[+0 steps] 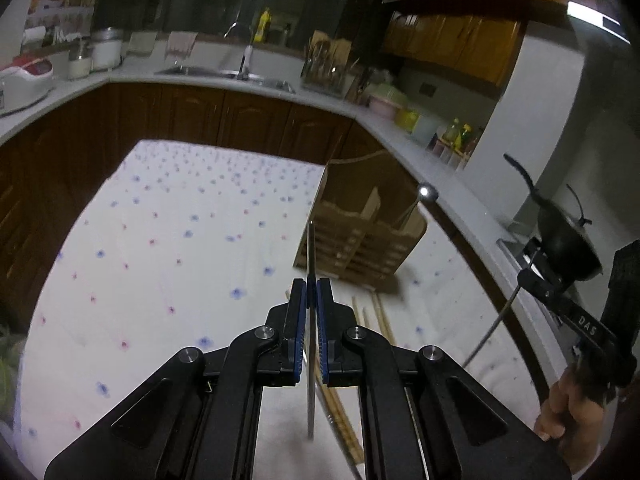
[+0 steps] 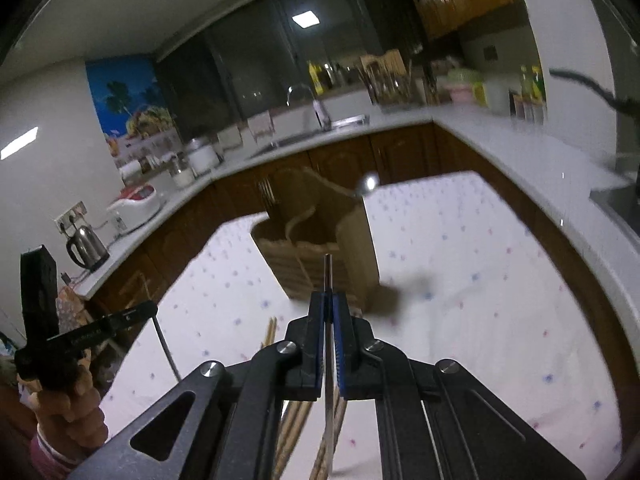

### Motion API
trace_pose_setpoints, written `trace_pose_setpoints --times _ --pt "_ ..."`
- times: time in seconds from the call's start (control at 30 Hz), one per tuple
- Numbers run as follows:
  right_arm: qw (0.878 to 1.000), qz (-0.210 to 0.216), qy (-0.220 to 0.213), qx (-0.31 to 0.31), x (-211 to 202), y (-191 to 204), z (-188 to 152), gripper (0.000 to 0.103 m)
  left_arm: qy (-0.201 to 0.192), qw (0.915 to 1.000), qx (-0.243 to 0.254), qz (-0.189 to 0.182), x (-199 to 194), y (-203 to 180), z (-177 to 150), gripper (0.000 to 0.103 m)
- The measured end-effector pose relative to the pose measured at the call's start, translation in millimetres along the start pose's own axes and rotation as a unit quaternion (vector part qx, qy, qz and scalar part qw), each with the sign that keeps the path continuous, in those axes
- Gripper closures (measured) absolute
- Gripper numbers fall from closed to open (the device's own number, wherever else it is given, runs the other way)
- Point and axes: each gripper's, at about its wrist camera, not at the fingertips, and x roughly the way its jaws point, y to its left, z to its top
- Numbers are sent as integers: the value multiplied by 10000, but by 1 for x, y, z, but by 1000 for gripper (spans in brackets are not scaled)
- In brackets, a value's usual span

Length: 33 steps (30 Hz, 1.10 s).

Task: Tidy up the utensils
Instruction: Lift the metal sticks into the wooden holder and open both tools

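My left gripper (image 1: 311,294) is shut on a thin metal utensil (image 1: 311,252) held upright on edge, above the flowered cloth and short of the wooden utensil holder (image 1: 360,236). My right gripper (image 2: 328,306) is shut on another thin metal utensil (image 2: 328,272), in front of the same holder (image 2: 320,248). That gripper and its slim metal handle (image 1: 496,324) show at the right of the left wrist view. A round metal utensil end (image 1: 427,192) sticks up from the holder. Several wooden chopsticks (image 1: 380,316) lie on the cloth below both grippers.
The table wears a white cloth with blue and red flowers (image 1: 168,240). A white counter (image 1: 280,92) with a sink, faucet, rice cooker (image 1: 24,80), jars and bottles runs around it. A black wok (image 1: 560,236) sits at the right. A kettle (image 2: 86,246) stands at the left.
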Motion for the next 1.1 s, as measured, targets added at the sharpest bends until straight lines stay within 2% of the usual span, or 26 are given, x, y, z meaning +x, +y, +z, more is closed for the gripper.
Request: trace_pose_setpoints --times 0.33,0.57,0.73,0.93,1.1 --pt "9994 78 -348 -33 -7 5 27 99 -197 9998 52 -39 -8 -4 12 99" --pt "9985 114 -540 -22 -7 5 43 99 -386 9992 130 -56 -8 -9 34 99" --pt "9966 112 -820 2 -4 4 68 99 -753 9969 194 -88 -10 -16 69 99" --pt "9909 98 -1336 140 7 2 113 99 -1301 9912 231 -113 -7 -29 120 99" --pt "9867 -7 -1614 194 31 0 139 99 -1470 9889 226 -23 23 -35 149 99"
